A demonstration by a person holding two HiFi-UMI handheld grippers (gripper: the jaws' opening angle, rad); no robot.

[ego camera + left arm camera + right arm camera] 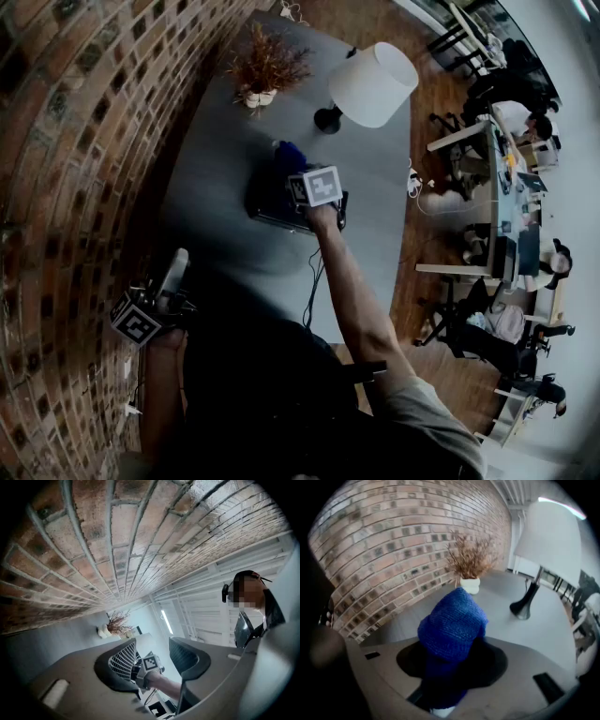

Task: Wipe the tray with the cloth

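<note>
Over the grey table [375, 169], the right tongs [296, 176] are clamped on a bunched blue knitted cloth [452, 625], held above the dark rectangular tray [267, 214] that lies flat on the table. Whether the cloth touches the tray cannot be told. At the body's side, the left tongs [152, 659] stand partly open and empty, well apart from the tray. Caution: nothing steadies the tray, so wiping pressure may slide it toward the white-shaded lamp [373, 84]. A shallow bite may let the cloth slip free.
</note>
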